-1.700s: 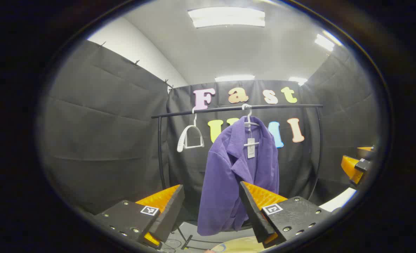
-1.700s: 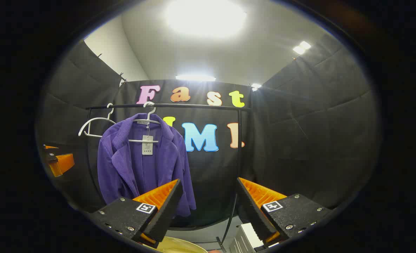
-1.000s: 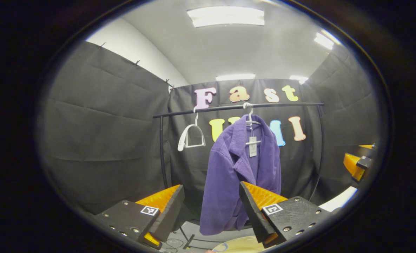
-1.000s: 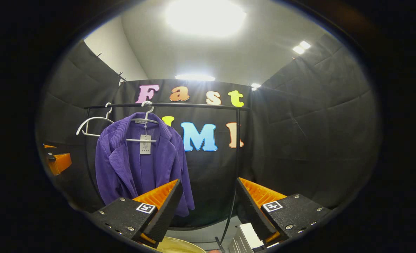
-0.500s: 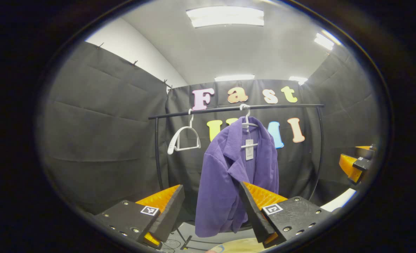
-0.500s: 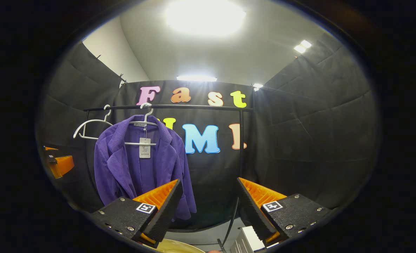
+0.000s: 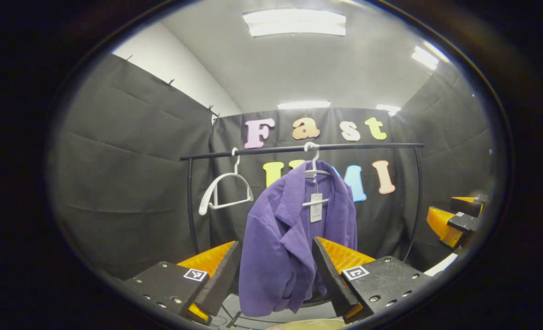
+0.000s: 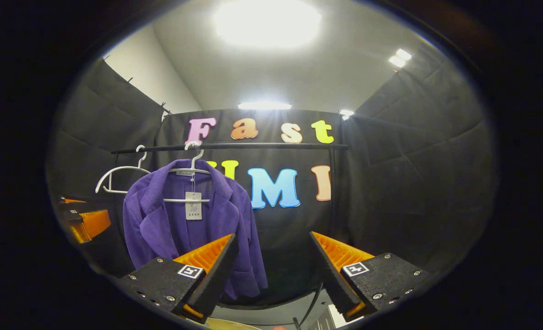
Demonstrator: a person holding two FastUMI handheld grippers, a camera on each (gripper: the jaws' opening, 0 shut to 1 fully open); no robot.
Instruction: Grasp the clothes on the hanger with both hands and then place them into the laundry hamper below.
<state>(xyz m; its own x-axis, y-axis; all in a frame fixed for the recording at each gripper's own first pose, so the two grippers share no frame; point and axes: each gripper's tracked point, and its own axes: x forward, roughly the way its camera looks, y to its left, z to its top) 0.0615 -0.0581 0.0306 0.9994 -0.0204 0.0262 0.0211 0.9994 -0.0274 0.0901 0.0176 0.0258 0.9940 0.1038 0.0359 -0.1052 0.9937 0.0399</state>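
A black clothes rail (image 7: 298,149) is seen spanning the back of the booth, its uprights standing close against the black cloth wall (image 7: 129,183). From that rail a purple jacket (image 7: 289,238) is hung on a white hanger (image 7: 315,170), a paper tag (image 7: 316,207) dangling at the collar; in the right gripper view the jacket (image 8: 184,224) is placed left of centre, with open rail left bare to its right. An empty white hanger (image 7: 223,192) is hooked on the rail beside the jacket, tilted, apart from it. The left gripper (image 7: 276,270) is held with jaws spread wide, nothing between them, the jacket's lower hem framed in the gap but not touched. The right gripper (image 8: 273,266) is likewise carried wide open and empty, dark wall seen between its fingers. The right gripper is also glimpsed at the far right edge of the left gripper view. A pale curved rim (image 7: 308,324) is just caught at the bottom edge; whether it is the hamper cannot be told.
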